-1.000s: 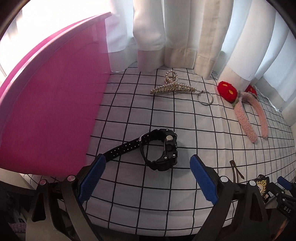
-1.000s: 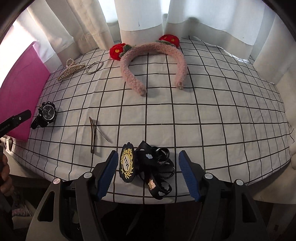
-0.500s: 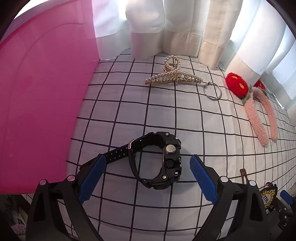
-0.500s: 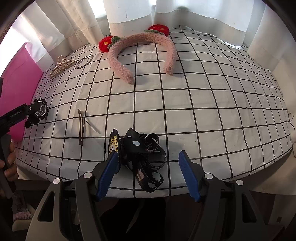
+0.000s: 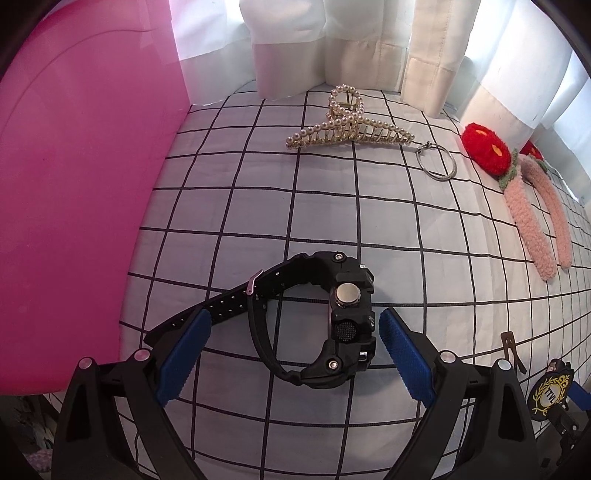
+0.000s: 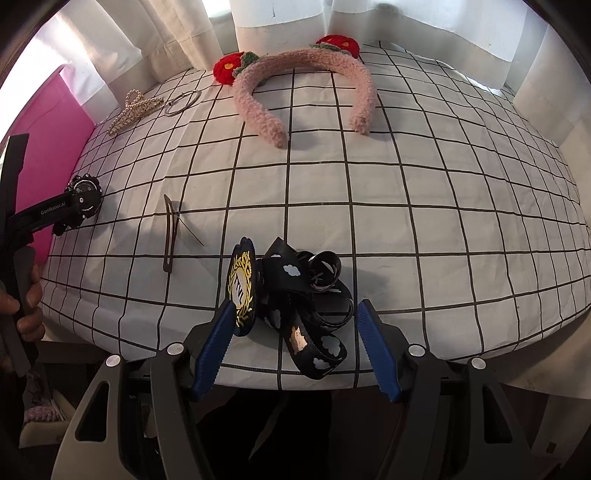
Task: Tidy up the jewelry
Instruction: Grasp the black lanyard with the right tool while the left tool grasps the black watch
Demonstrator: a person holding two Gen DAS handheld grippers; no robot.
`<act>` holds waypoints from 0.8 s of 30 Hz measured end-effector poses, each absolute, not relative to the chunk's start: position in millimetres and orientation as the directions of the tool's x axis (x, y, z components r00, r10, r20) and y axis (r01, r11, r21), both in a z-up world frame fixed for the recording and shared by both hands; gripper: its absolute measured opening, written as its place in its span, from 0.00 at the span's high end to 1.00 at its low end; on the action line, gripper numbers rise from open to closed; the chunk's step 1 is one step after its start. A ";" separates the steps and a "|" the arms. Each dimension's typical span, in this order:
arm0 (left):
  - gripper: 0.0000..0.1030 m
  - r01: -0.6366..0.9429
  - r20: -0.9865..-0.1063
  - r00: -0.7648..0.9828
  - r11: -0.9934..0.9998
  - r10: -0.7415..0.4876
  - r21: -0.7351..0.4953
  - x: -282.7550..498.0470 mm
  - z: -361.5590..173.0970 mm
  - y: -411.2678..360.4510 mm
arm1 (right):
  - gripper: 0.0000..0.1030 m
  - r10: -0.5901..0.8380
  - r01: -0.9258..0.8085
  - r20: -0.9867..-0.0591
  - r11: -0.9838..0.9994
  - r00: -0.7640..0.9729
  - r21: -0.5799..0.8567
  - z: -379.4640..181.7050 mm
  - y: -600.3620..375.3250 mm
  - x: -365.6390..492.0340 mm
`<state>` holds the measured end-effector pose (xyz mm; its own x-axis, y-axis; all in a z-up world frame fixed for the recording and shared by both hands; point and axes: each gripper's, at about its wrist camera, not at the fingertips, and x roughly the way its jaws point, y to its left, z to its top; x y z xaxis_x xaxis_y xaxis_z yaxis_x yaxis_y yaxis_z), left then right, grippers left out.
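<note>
Black watch (image 5: 325,325) on its side on checked cloth (image 5: 332,214)

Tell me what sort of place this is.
Probably a bedroom: a soft surface under a grid-patterned sheet, white curtains right behind it, and accessories like a fuzzy pink headband laid out.

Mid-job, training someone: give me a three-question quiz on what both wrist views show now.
1. True or false: the left gripper is shut on the black watch.
2. What lies between the right gripper's open fingers? A) pink headband B) black lanyard with a badge C) pearl hair claw
3. Fill in: the metal ring lies right beside the ____ on the checked cloth.

Key:
1. False: the jaws stand open, with the watch case between them untouched.
2. B: the black lanyard.
3. Pearl hair claw.
</note>
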<state>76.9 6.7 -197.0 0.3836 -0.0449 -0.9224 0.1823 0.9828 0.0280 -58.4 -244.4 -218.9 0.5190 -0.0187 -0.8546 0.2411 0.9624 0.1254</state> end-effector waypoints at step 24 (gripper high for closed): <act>0.05 0.141 -0.920 0.391 0.990 -0.033 0.025 83.5 -209.9 3.9 | 0.08 -0.108 0.199 -0.863 0.980 0.494 -0.008 -242.2 -221.2 -25.8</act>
<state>83.5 3.9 -209.9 0.3914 -0.0330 -0.9196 0.1414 0.9897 0.0246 -25.8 -221.2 -242.2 0.4943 -0.1075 -0.8626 0.1987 0.9800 -0.0083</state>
